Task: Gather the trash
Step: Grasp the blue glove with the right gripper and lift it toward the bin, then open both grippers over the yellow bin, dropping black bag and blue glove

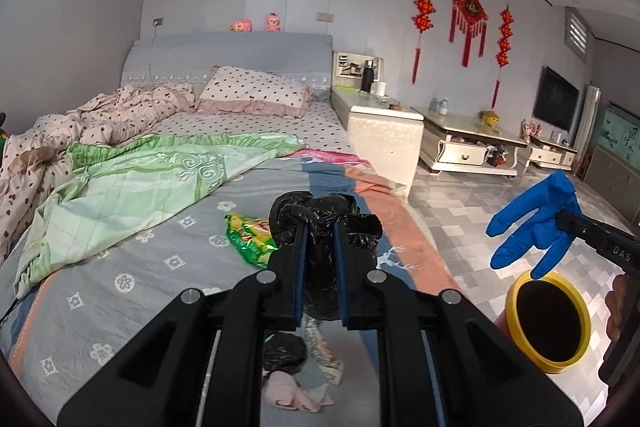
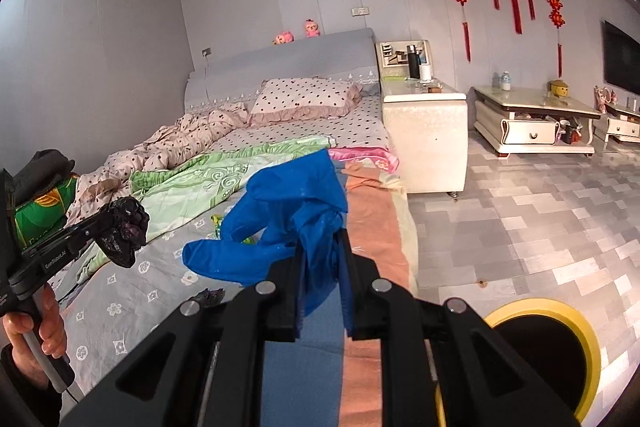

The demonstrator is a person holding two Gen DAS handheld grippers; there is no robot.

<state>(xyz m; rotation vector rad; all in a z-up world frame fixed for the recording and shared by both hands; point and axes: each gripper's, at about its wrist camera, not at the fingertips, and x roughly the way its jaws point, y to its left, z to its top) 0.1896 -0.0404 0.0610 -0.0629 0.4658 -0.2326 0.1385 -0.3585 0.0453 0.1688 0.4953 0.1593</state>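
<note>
A crumpled black plastic bag sits pinched in the left claw above the bed, while the right claw grips a blue glove beside it, near the yellow-rimmed bin on the floor.

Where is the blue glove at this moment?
The blue glove hangs pinched in the right tool, above the bed's edge; in the left wrist view it hangs at right, just above the yellow bin.
</note>
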